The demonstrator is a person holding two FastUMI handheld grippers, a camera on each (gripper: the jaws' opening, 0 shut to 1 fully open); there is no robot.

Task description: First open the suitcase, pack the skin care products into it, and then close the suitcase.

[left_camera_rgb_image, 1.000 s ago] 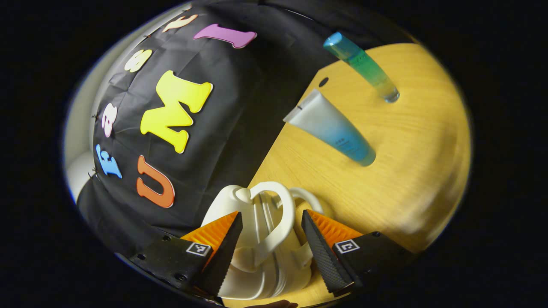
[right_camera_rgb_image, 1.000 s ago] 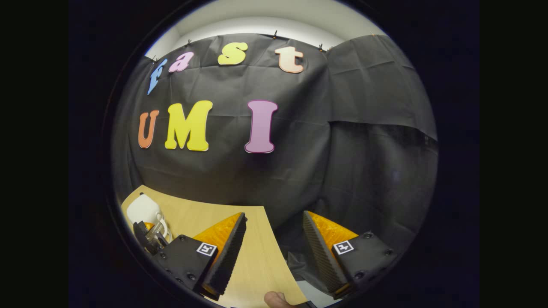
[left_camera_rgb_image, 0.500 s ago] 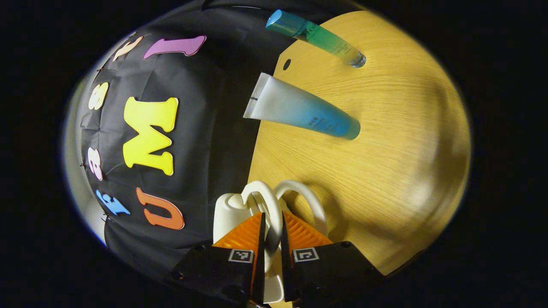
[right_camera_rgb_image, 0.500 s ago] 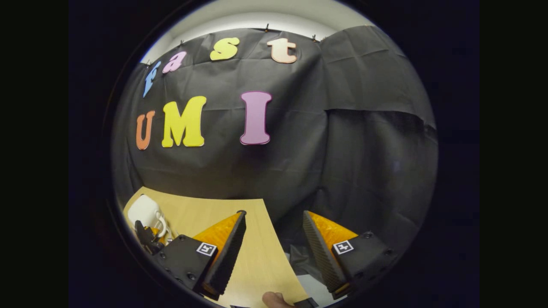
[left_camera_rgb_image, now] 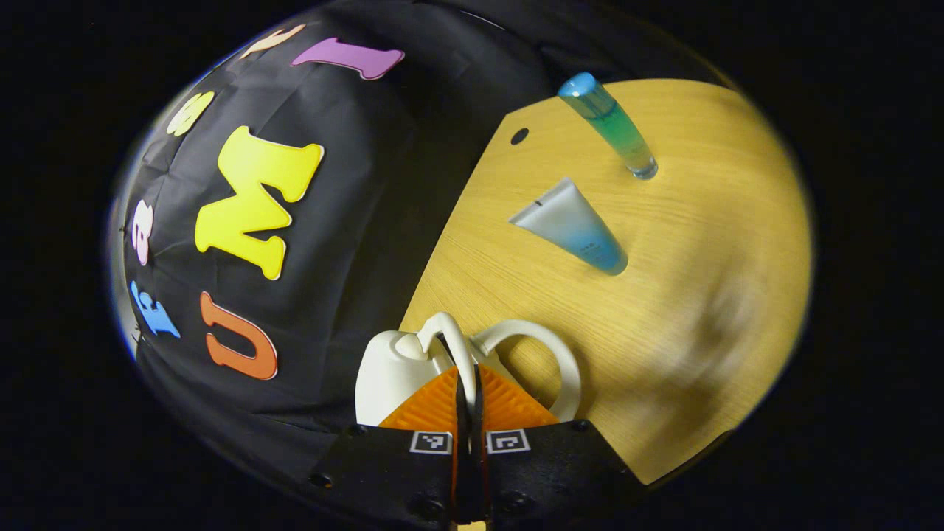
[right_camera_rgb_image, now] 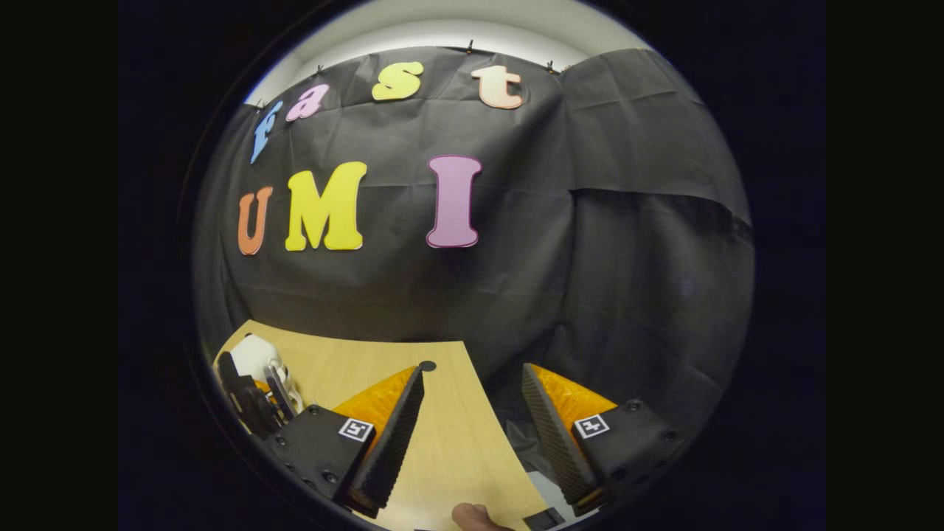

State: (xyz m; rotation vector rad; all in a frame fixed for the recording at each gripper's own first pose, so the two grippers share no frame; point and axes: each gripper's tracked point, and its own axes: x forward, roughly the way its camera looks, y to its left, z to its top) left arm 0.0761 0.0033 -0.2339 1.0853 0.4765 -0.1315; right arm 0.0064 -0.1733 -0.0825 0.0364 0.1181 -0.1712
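white plastic suitcase (left_camera_rgb_image: 391, 369) sits at the table (left_camera_rgb_image: 664, 310) edge; our left gripper (left_camera_rgb_image: 467, 383) is clamped on its handle (left_camera_rgb_image: 451, 341). we lift the lid in a steady arc. our right gripper (right_camera_rgb_image: 472, 413) idles, fingers spread.

A booth made for recording is shown, not a real home. Black cloth (right_camera_rgb_image: 590, 258) is hung as a wall and is held up by small clips along the top. A plain pale wall (right_camera_rgb_image: 457, 33) is seen above it. A bare wooden table (left_camera_rgb_image: 664, 295) is set in front of the cloth.
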